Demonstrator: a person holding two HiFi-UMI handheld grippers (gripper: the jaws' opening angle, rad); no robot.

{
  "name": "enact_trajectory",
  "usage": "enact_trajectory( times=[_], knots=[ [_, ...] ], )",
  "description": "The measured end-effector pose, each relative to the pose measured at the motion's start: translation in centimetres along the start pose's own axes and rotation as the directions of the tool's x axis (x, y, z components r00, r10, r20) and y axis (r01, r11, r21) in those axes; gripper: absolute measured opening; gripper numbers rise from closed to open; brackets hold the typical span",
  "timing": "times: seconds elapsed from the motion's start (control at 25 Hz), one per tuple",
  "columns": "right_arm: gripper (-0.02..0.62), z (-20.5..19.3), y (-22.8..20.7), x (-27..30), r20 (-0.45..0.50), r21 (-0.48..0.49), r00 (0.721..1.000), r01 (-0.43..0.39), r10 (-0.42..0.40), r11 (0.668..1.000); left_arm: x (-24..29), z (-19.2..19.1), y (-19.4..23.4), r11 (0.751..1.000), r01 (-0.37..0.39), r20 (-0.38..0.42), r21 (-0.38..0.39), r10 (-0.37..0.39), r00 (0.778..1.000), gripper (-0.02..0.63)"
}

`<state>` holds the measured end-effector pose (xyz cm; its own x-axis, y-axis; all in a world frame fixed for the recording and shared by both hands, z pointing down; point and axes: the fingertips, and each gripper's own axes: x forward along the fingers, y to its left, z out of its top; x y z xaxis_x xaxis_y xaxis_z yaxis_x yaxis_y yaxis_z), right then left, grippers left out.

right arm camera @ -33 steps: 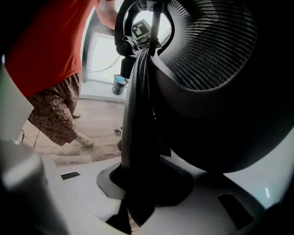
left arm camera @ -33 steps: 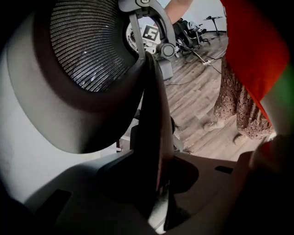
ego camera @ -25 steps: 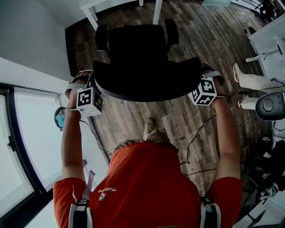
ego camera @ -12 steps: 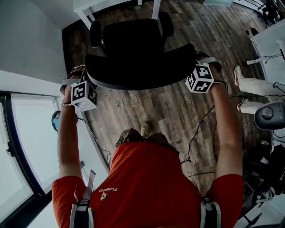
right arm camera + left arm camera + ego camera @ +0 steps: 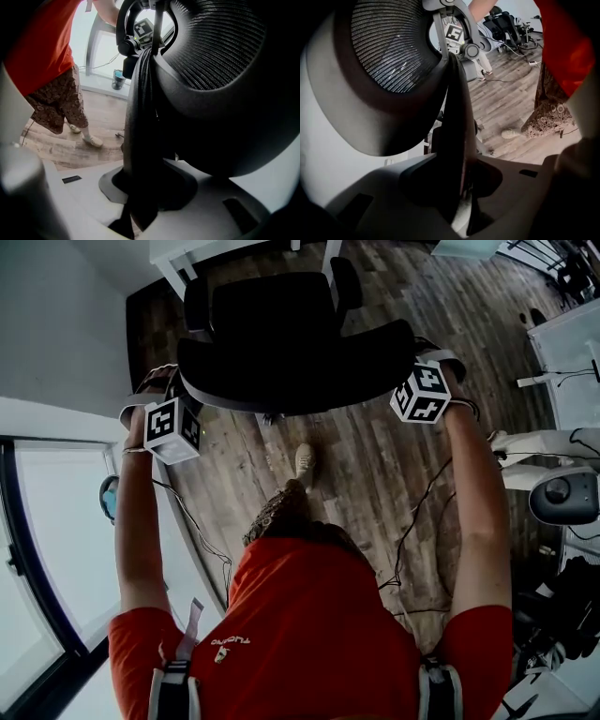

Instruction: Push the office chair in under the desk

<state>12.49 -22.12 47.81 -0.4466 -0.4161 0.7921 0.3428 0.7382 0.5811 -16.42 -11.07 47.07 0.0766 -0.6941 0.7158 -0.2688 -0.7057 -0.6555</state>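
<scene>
As seen from the head view, the white desk [image 5: 169,254] stands farthest from me. The black office chair [image 5: 272,320] sits at the desk's front legs, seat toward the desk and backrest [image 5: 291,381] away from it. At the backrest's two ends, the left gripper [image 5: 461,187] and the right gripper [image 5: 140,187] each pinch its rim.

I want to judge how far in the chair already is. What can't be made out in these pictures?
- Desk: head view, cut off by the top edge; only white legs and a strip show.
- Office chair base and wheels: head view, mostly hidden beneath its seat and backrest.
- Left gripper and right gripper pads: both gripper views, lost in shadow where they clamp the backrest rim.
</scene>
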Motion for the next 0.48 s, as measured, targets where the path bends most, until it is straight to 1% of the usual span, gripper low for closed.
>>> enact_trajectory(
  times=[0.16, 0.28, 0.48],
  knots=[
    [0.110, -1.5, -1.9, 1.0, 0.009, -0.013, 1.000, -0.004, 0.004, 1.000, 1.1, 1.1, 1.5, 1.000, 0.000, -0.001, -0.010, 0.000, 1.000, 0.133],
    [0.110, -2.2, -3.6, 2.0, 0.023, -0.023, 1.000, -0.002, 0.003, 1.000, 2.5, 0.8, 2.8, 1.000, -0.016, -0.010, -0.015, 0.016, 1.000, 0.135],
    [0.110, -4.2, -6.6, 3.8, 0.042, -0.048, 0.999, -0.015, 0.017, 0.999, 4.2, 1.9, 4.9, 0.999, -0.005, -0.029, -0.048, 0.004, 1.000, 0.135]
  ],
)
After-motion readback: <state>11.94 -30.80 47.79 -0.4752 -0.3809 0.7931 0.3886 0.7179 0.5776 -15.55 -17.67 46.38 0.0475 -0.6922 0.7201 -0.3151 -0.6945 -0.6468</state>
